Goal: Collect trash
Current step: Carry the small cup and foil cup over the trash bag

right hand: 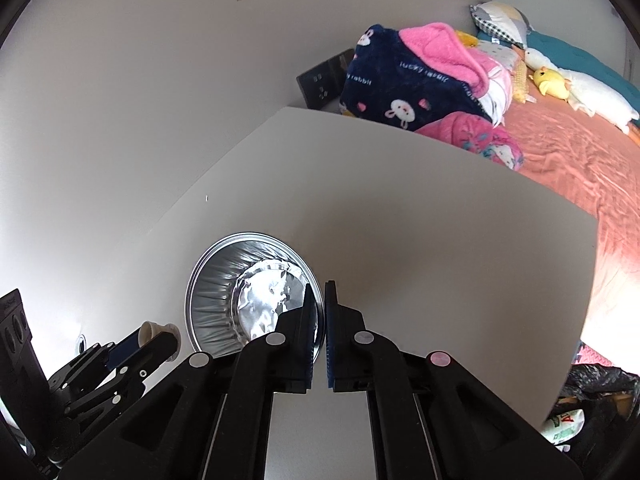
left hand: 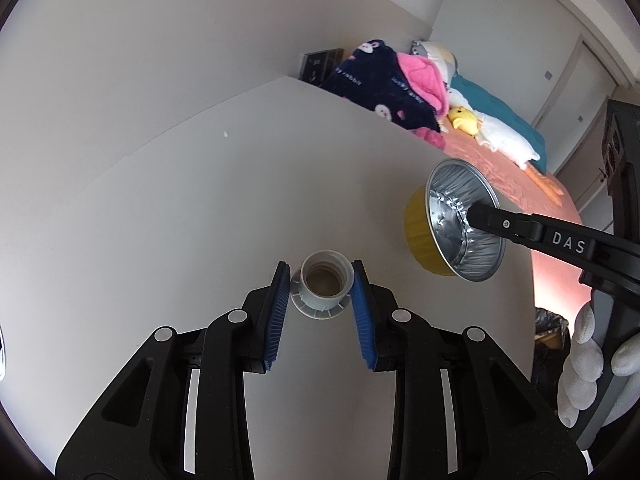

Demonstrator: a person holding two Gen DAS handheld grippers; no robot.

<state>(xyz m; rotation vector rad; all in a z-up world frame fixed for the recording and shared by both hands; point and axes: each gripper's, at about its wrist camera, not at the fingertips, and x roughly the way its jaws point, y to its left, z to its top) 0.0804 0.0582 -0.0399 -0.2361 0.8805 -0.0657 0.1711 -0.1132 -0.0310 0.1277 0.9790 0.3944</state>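
My left gripper point(left hand: 320, 276) has its blue pads point(left hand: 277, 312) drawn in on a small white cap point(left hand: 324, 286); both pads touch its sides, so it is pinched, and the cap sits with its open mouth toward the camera and its flanged base just over the table point(left hand: 200, 208). I cannot tell whether the flange touches the tabletop. My right gripper point(right hand: 320, 304) has its pads pressed nearly together on the rim of a foil cup point(right hand: 248, 292), one finger inside the bowl and one outside, so the wall is clamped between them. From the left camera that cup point(left hand: 460, 224) shows a yellow outside and silver inside, tilted with its mouth toward me, hanging near the table's right edge. I count one cap, one foil cup and two grippers, each holding one piece. Beyond the table lies a bed point(right hand: 568, 152) with a navy and pink blanket point(right hand: 404, 80), one white goose plush point(left hand: 504, 140) and one yellow plush point(left hand: 464, 120). A black bag point(right hand: 600, 384) sits on the floor past the table's right corner. A white-gloved hand point(left hand: 588, 360) shows at the right edge of the left view.
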